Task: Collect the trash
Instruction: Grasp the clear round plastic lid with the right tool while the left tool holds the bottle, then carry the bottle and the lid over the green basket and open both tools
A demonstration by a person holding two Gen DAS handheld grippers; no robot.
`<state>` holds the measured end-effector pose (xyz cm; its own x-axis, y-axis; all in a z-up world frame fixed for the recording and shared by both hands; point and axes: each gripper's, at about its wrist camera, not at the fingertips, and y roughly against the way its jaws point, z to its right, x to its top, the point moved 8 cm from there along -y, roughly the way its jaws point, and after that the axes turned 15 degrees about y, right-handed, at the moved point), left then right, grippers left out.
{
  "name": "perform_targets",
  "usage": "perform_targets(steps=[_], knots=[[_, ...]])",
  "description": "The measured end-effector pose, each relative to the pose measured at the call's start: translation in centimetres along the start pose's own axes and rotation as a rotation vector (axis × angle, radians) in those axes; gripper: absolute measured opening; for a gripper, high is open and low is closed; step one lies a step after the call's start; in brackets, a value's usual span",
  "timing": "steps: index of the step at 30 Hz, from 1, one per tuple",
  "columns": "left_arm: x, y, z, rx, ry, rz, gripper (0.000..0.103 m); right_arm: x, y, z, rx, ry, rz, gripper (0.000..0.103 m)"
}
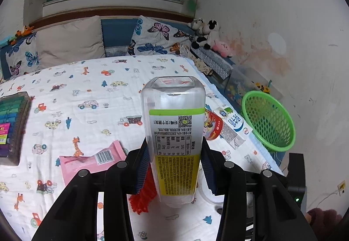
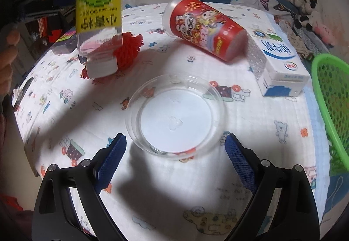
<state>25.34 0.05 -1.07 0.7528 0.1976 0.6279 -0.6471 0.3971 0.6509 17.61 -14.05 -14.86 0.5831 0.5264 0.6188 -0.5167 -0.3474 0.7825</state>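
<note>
A clear plastic bottle [image 1: 173, 138] with a yellow-and-green label is clamped between the blue ribbed pads of the left gripper [image 1: 175, 160], lifted above a bed whose sheet [image 1: 87, 92] is printed with cartoon cars and giraffes. The bottle is held upside down: its flat base points away from the camera toward the pillows [image 1: 69, 40], its white cap toward the sheet, long axis running along the gripper's fingers. The label carries a QR code, a nutrition table and blocks of small Chinese print; seen from the right wrist, large Chinese characters stand inverted on the yellow band beneath a pixel-style green lime. The bottle appears empty.

The right gripper [image 2: 175, 156] hangs with its jaws spread wide and nothing between them, just short of a transparent round plastic lid [image 2: 175, 116] lying flat on the sheet. Beyond the lid a red paper cup [image 2: 205, 29] with festive cartoon figures lies on its side, mouth toward the pillows, beside a white-and-blue milk carton [image 2: 279, 62] with Chinese lettering, also lying down. A spiky red ball [image 2: 128, 51] sits behind the bottle's cap. A pink snack wrapper [image 1: 91, 160] showing a barcode lies at the left. A green mesh basket [image 1: 270, 118] stands off the bed's right edge; what it holds cannot be made out.
</note>
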Motion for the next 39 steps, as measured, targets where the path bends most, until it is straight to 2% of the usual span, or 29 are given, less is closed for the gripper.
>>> perform_targets(steps=[10, 23, 32, 39], knots=[[0.3, 0.5, -0.5, -0.003, 0.002, 0.005, 0.043, 0.9, -1.1, -0.4, -0.023, 0.032, -0.004, 0.091], [0.5, 0.6, 0.0, -0.003, -0.013, 0.005, 0.043, 1.7, -1.5, 0.1, -0.043, 0.003, 0.012, 0.09], [0.7, 0.0, 2.5, -0.03, -0.043, -0.004, 0.043, 1.7, 2.4, 1.8, -0.046, -0.043, 0.078, 0.09], [0.5, -1.2, 6.0, -0.065, -0.084, -0.026, 0.043, 1.0, 6.2, 6.0, -0.102, -0.127, 0.133, 0.09]])
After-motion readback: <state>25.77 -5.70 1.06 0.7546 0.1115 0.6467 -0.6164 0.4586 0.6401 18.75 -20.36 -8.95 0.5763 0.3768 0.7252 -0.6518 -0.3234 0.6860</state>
